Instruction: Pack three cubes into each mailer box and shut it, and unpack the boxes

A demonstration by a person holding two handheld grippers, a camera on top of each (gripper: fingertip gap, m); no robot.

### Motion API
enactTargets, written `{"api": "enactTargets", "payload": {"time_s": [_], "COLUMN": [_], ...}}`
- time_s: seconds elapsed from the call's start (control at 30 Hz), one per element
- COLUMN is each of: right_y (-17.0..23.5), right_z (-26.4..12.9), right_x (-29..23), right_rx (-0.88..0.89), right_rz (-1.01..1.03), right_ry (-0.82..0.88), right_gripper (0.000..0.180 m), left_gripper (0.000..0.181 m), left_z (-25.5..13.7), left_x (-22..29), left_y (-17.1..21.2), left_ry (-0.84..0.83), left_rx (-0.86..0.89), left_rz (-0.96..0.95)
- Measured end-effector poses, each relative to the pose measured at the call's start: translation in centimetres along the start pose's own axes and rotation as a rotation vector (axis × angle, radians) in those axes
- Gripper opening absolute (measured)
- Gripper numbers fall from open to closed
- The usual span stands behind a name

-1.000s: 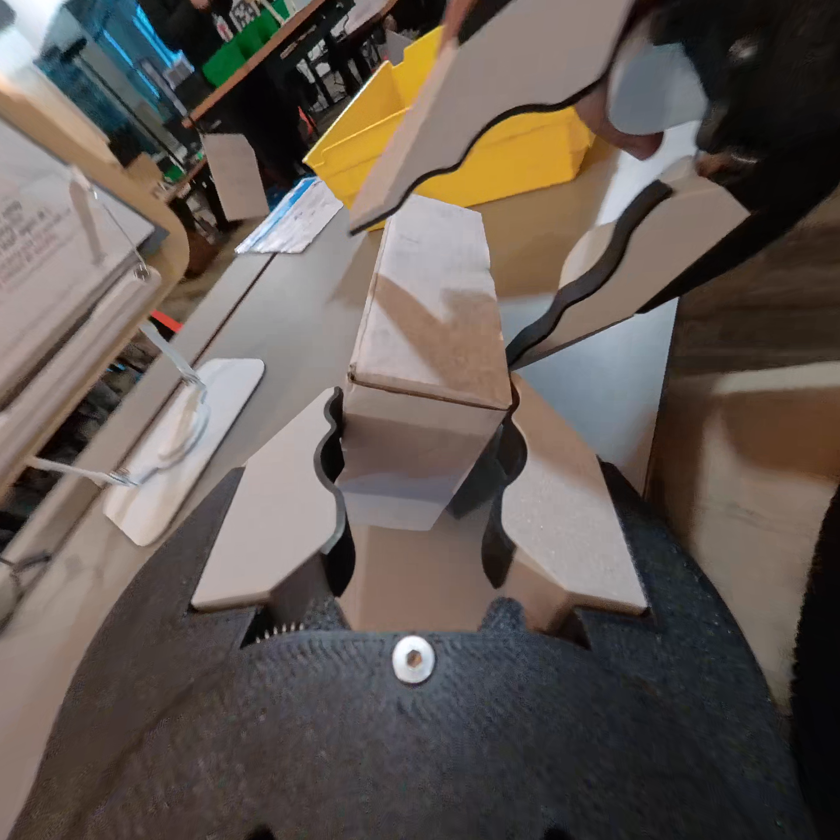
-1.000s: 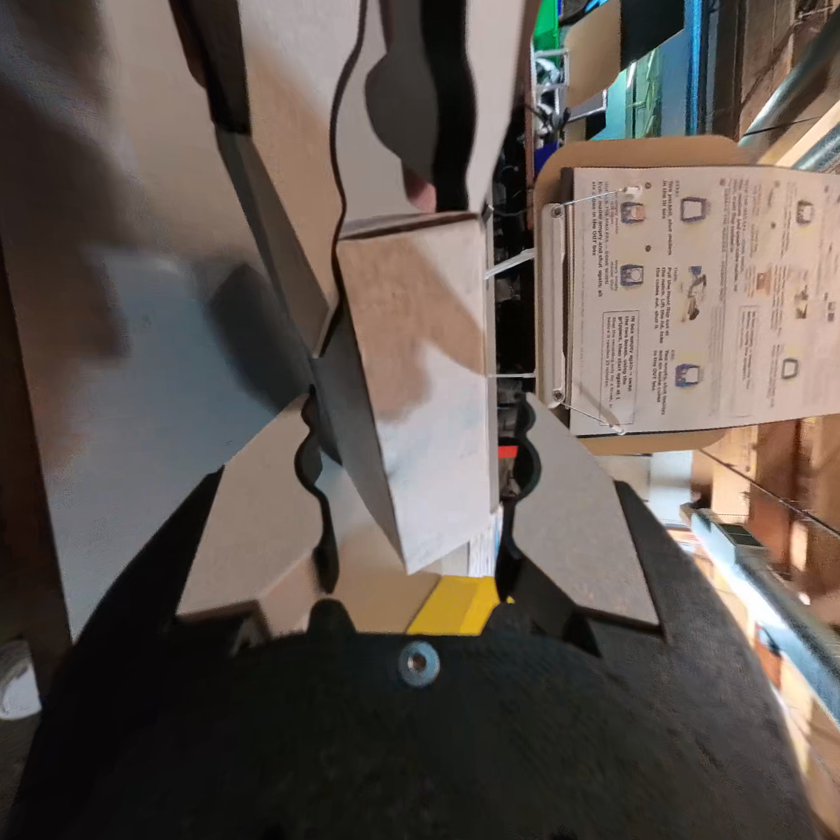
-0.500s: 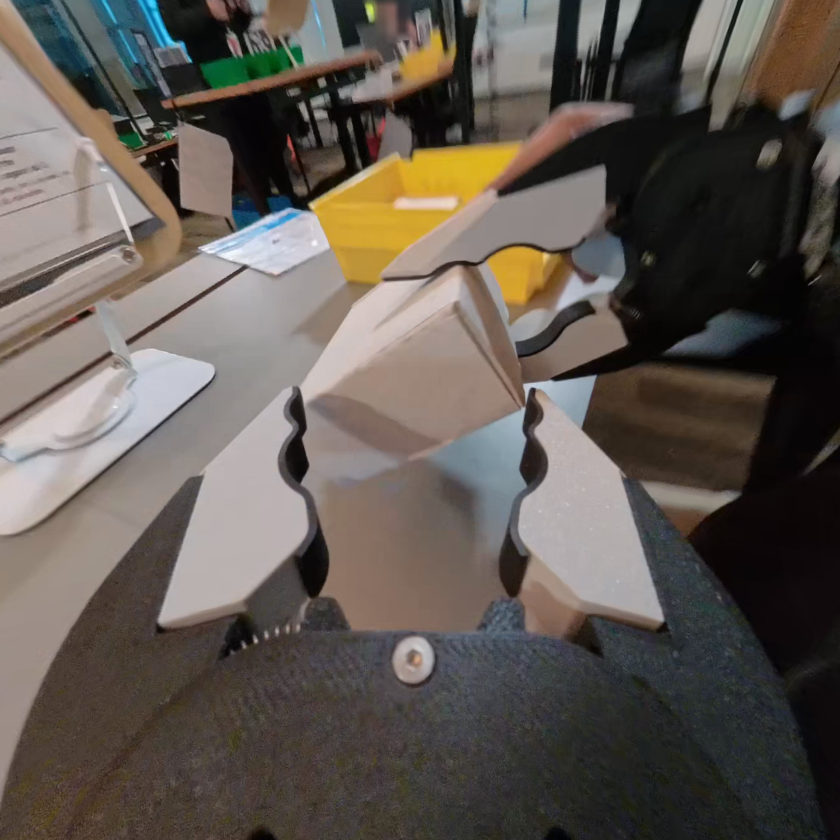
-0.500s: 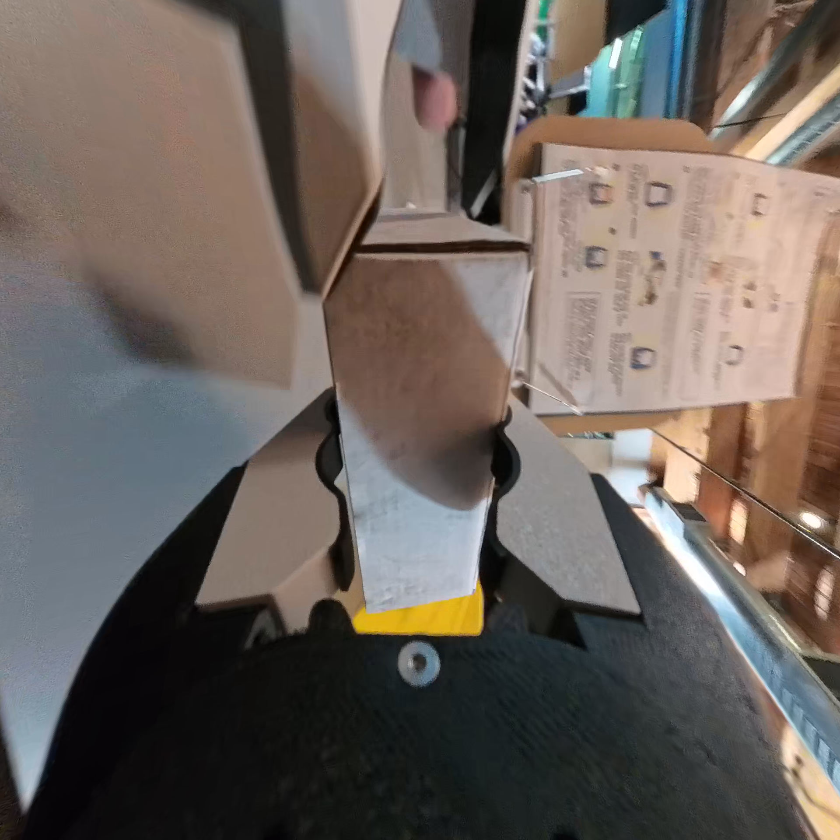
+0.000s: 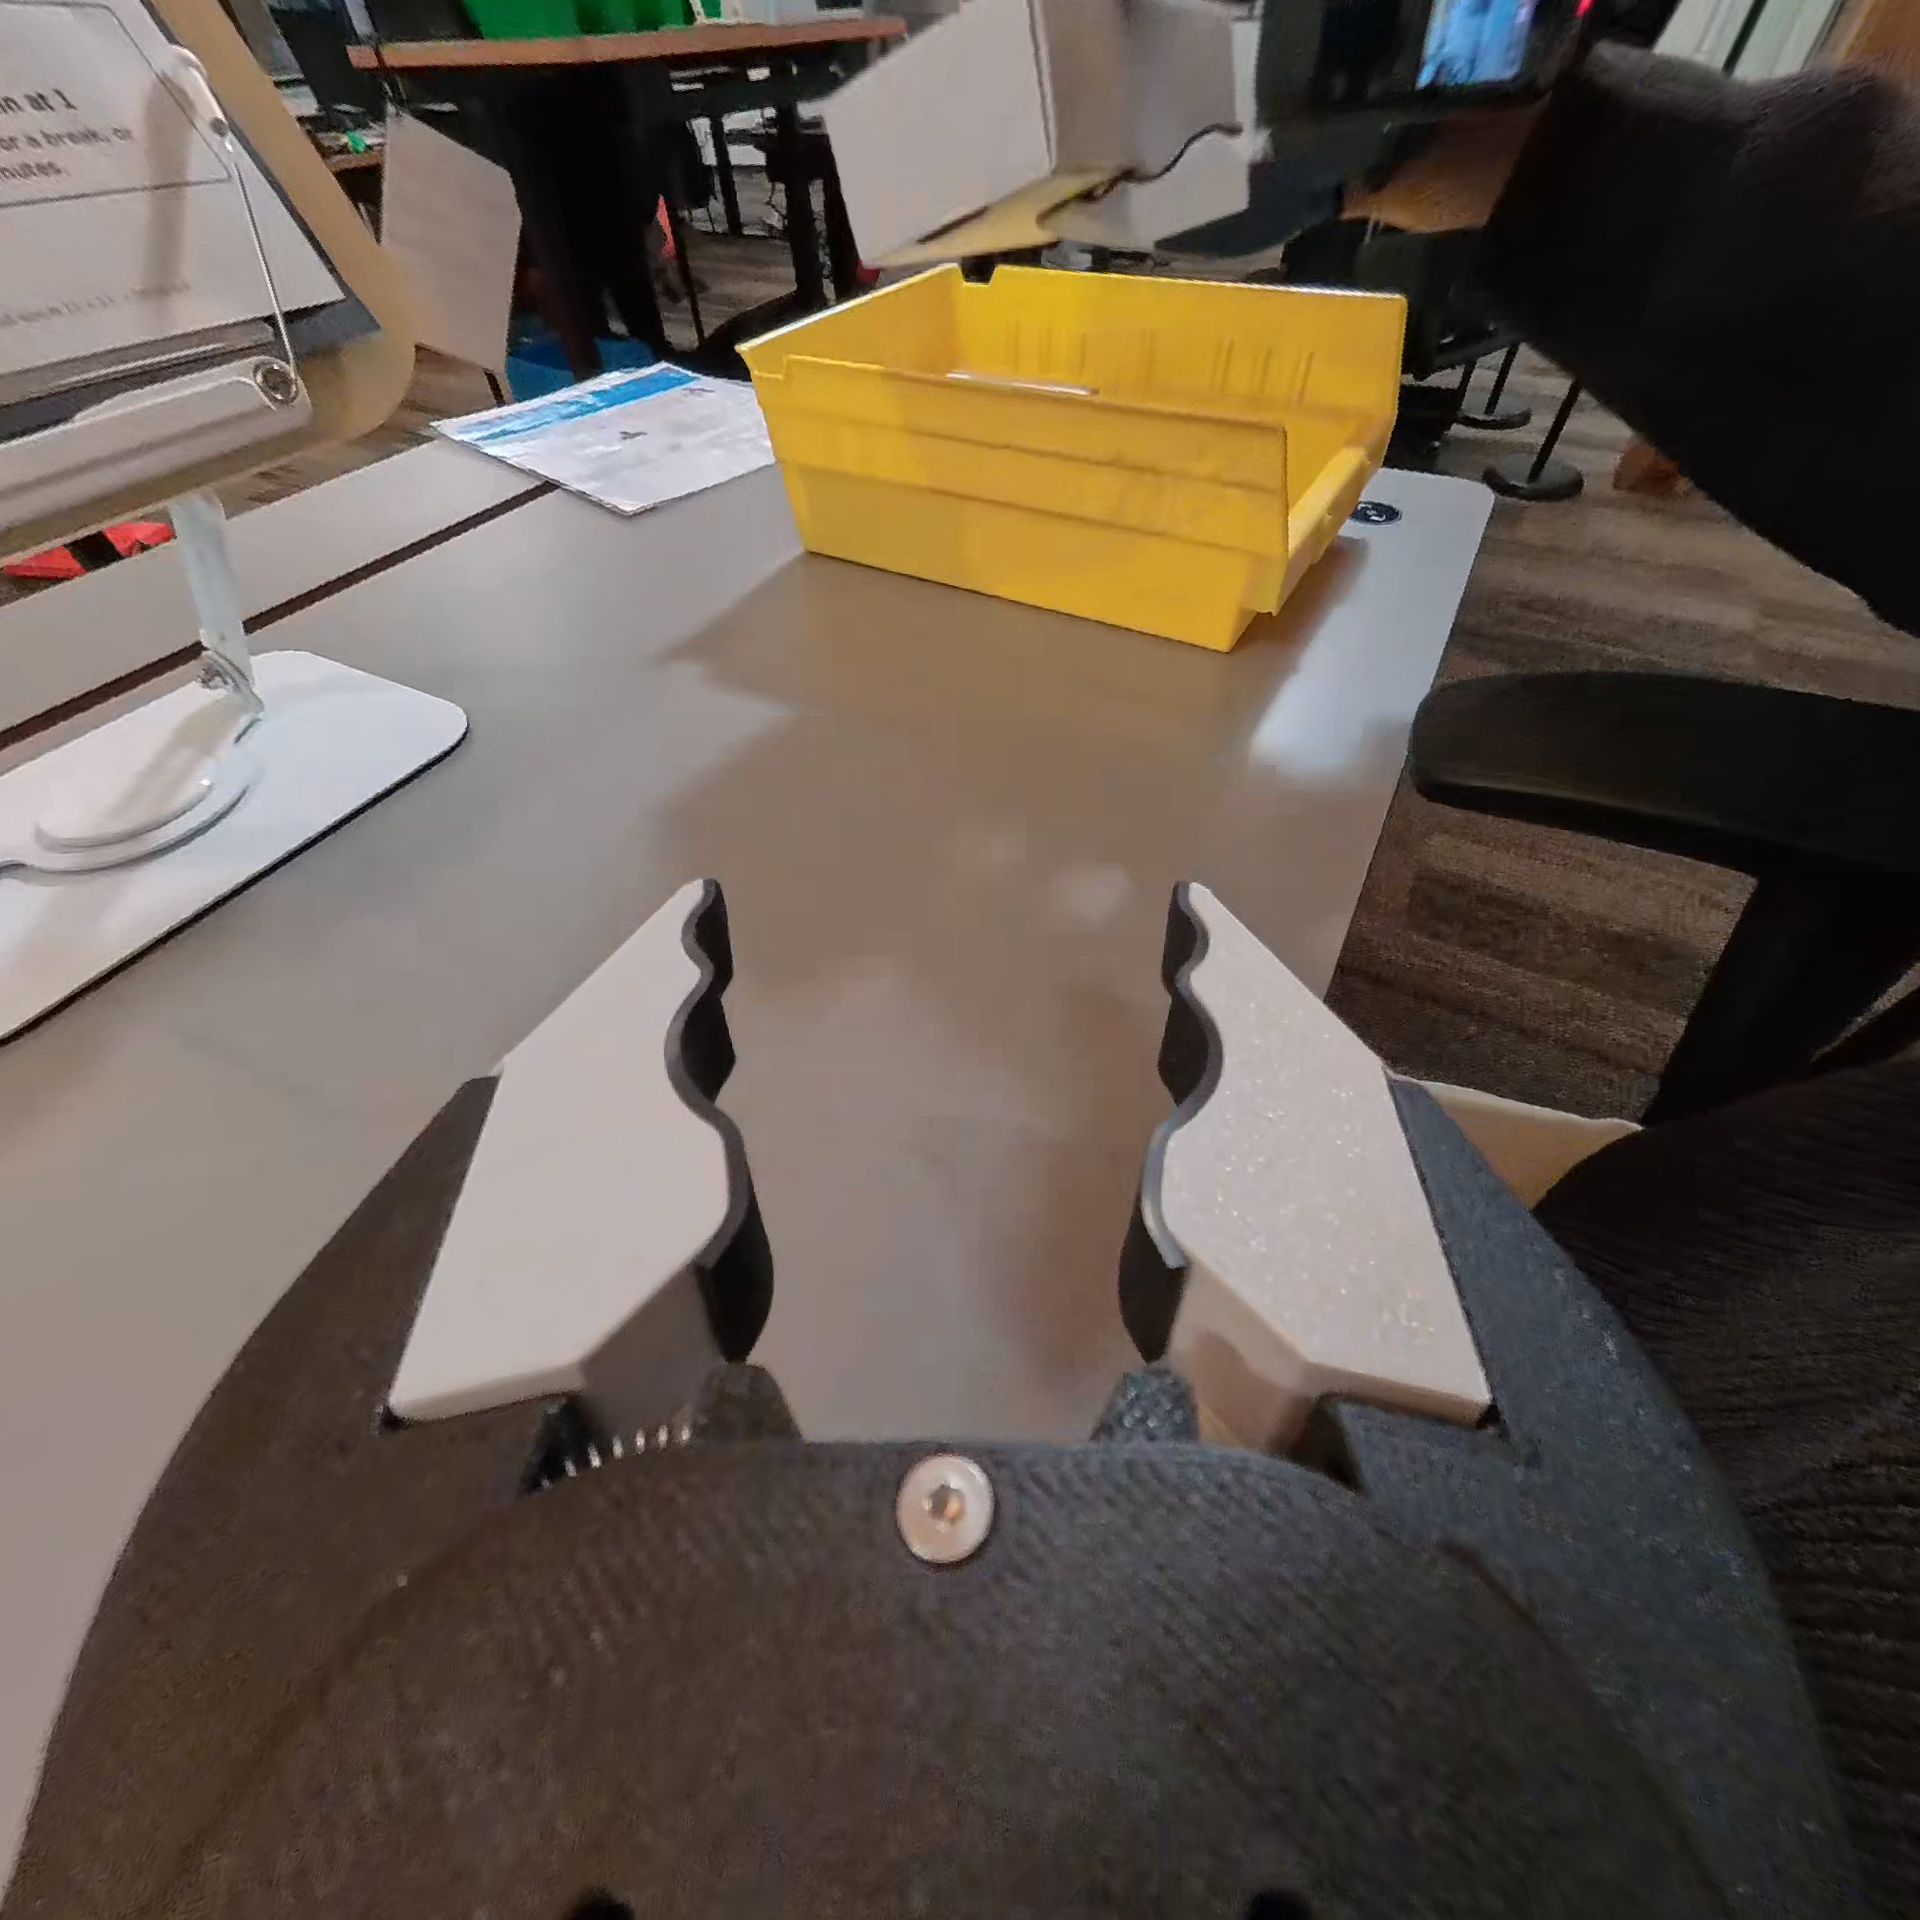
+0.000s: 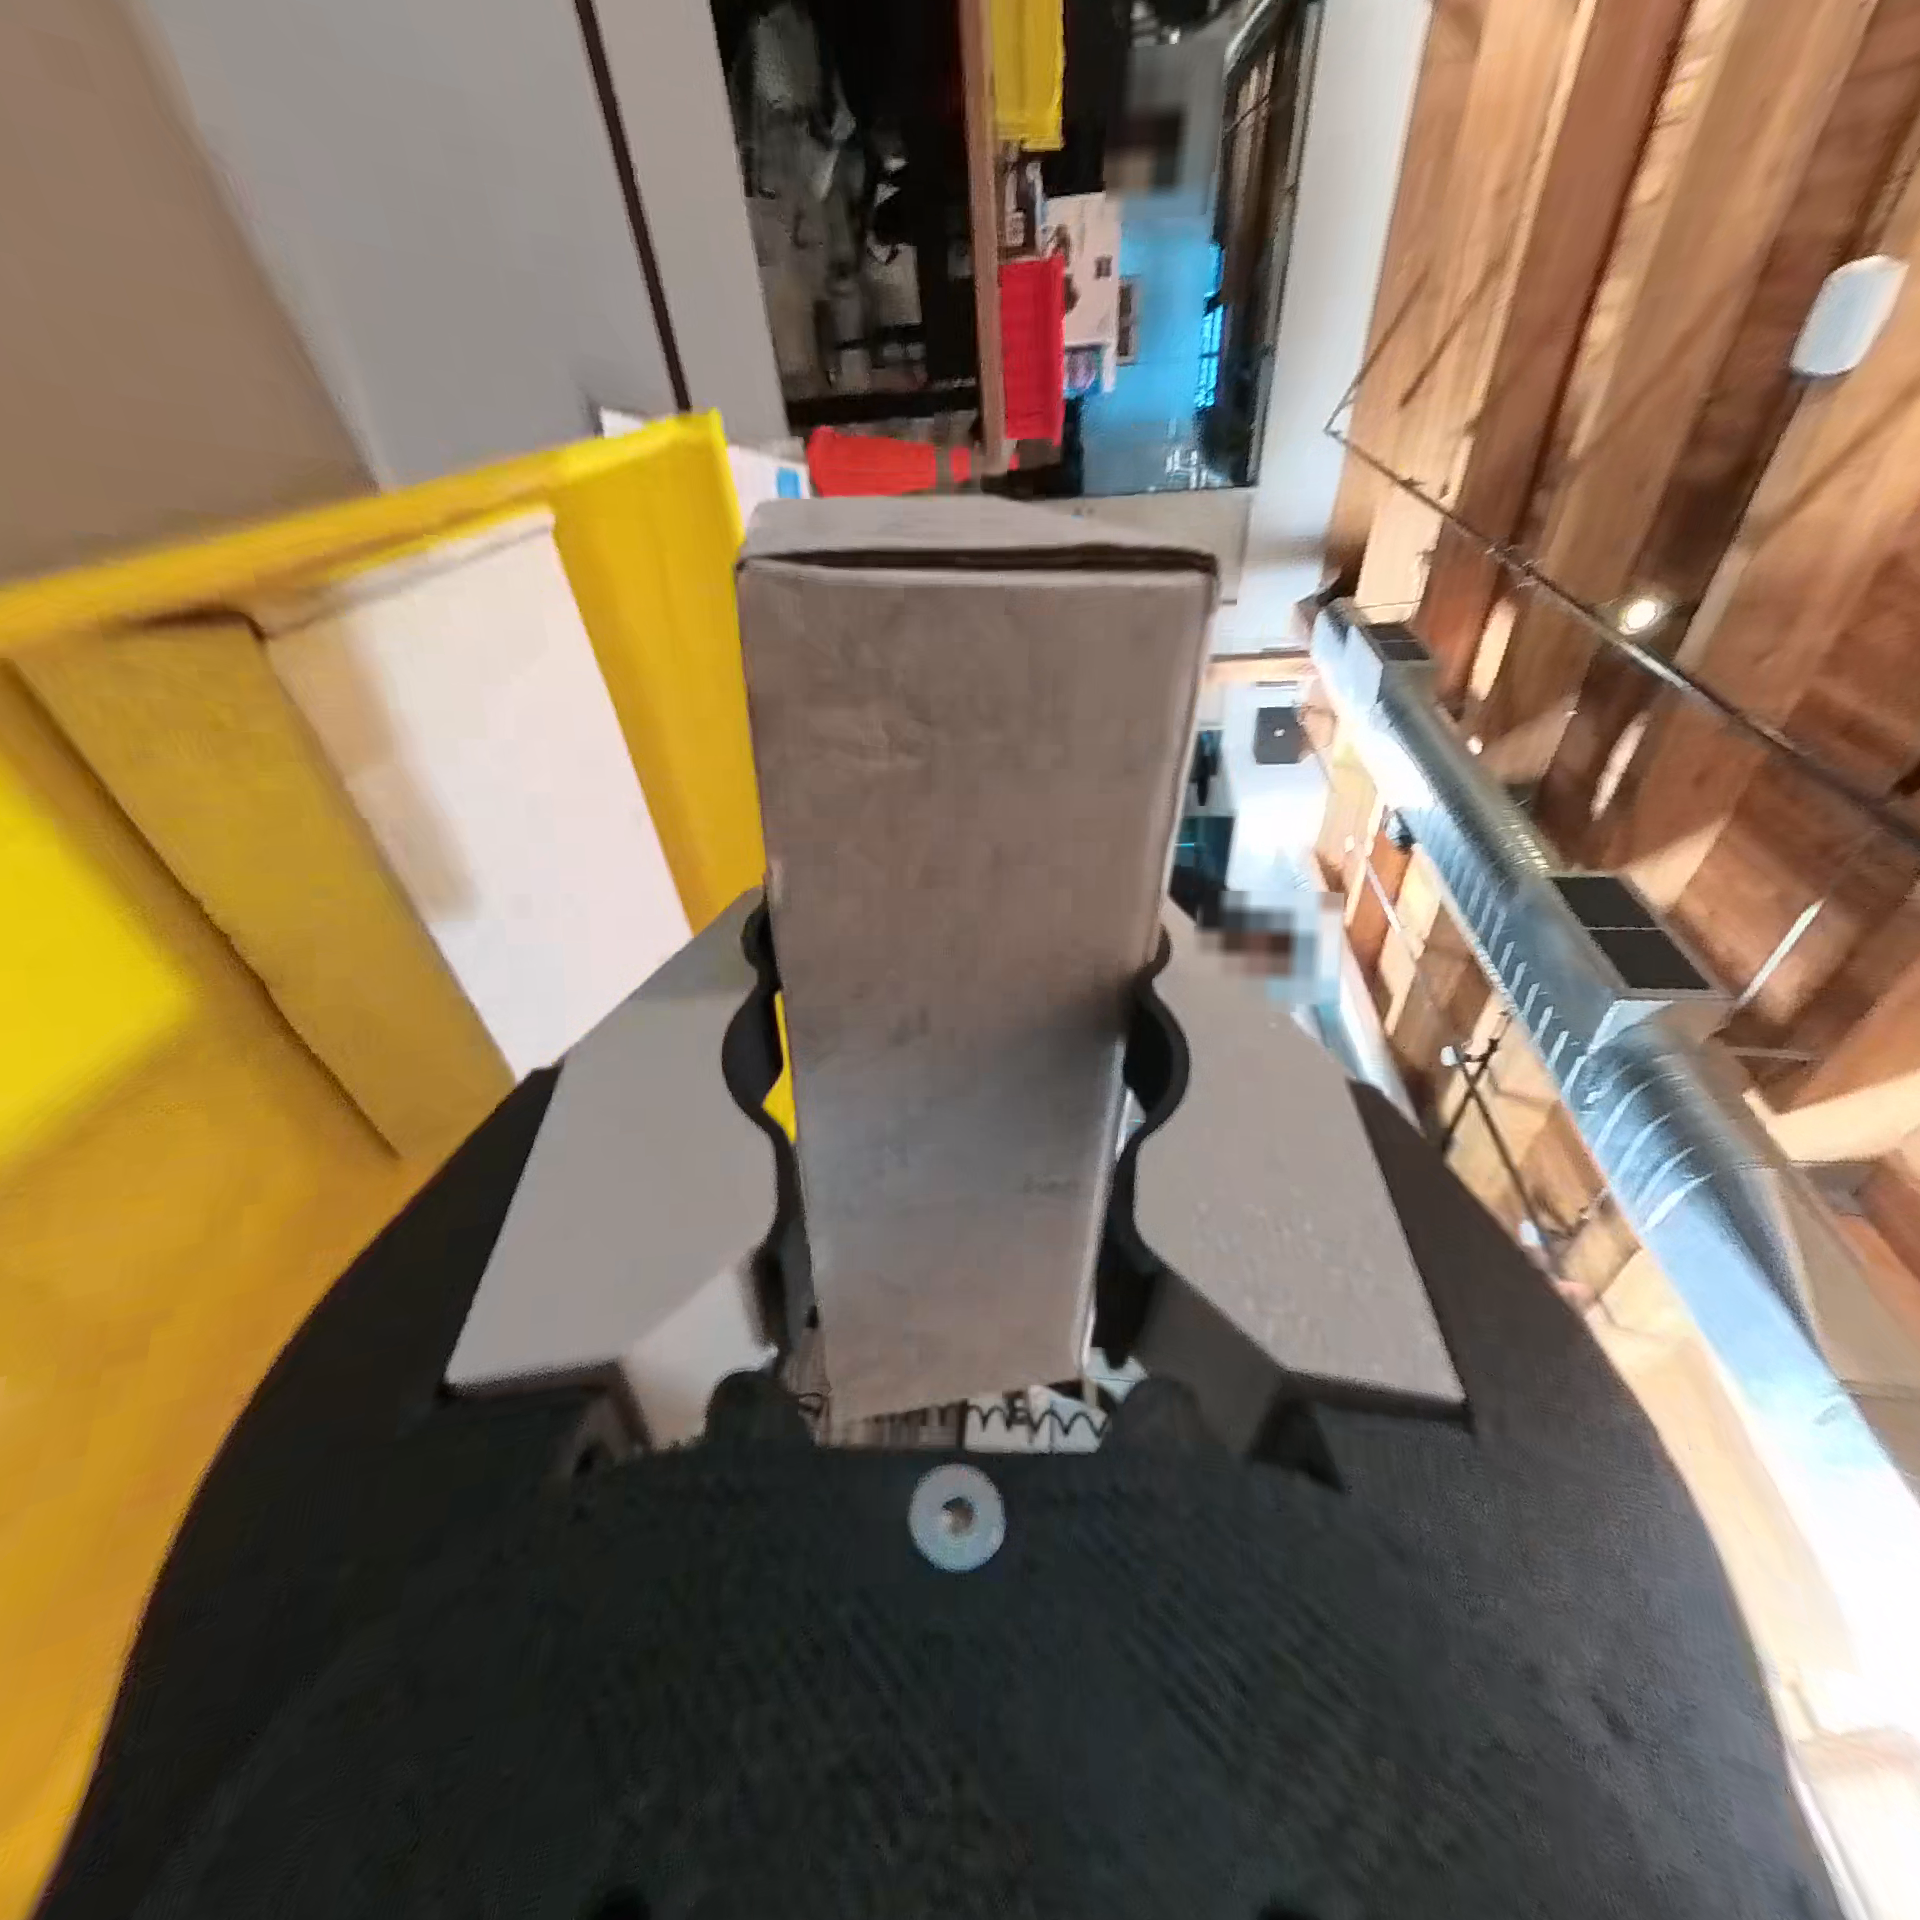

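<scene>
Clamping the mailer box (image 6: pixel 966 935) above the yellow bin (image 5: pixel 1049 488), right gripper (image 6: pixel 956 1049); left gripper (image 5: pixel 945 1101) agape over bare table (image 5: pixel 582 790).

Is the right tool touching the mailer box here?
Touching. In the right wrist view the right tool has both fingers pressed against the sides of the mailer box, with no gap either side.

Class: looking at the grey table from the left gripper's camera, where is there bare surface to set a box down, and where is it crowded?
Bare: the grey table between the open left gripper, the white stand base and the yellow bin. Crowded: the far end, with bin and paper sheet.
</scene>
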State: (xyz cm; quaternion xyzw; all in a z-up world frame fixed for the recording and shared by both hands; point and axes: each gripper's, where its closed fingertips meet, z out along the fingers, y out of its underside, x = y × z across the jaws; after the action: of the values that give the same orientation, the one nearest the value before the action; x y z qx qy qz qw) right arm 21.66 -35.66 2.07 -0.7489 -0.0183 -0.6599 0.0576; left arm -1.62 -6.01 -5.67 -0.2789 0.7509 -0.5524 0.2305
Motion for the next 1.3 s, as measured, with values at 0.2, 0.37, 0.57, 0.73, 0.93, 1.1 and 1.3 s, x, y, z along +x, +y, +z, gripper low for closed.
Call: {"api": "enactTargets", "payload": {"time_s": [0.2,0.37,0.57,0.73,0.93,1.1,1.3], "right_y": [1.2,0.3,0.8,3.2,4.9,6.1,3.1], "right_z": [3.9,5.9,5.2,3.1,0.3,-2.0,-1.3], "right_x": [-4.3,-6.5,-7.2,-7.6,-8.5,-9.6,-10.4], "right_rx": [0.002,0.017,0.024,-0.069,-0.146,-0.278,-0.178], "right_rz": [-0.030,-0.088,-0.016,0.156,0.298,0.341,0.594], "right_ry": [-0.085,-0.089,-0.172,-0.287,-0.342,-0.412,-0.544], "right_gripper": [0.066,0.066,0.078,0.097,0.091,0.029,0.016], "left_gripper": [0.070,0.072,0.073,0.072,0.072,0.072,0.073], "left_z": [0.2,0.5,0.7,0.7,1.2,1.6,2.1], "left_x": [-0.8,-0.4,-0.1,-0.2,0.2,0.7,1.2], "left_y": [0.1,0.5,1.0,0.8,0.5,0.6,0.9], "left_ry": [0.020,0.056,0.079,0.101,0.121,0.127,0.135], "left_rx": [0.016,0.010,-0.007,0.003,0.012,-0.003,-0.030], "left_rz": [-0.074,-0.071,-0.036,-0.048,-0.047,-0.013,-0.009]}}
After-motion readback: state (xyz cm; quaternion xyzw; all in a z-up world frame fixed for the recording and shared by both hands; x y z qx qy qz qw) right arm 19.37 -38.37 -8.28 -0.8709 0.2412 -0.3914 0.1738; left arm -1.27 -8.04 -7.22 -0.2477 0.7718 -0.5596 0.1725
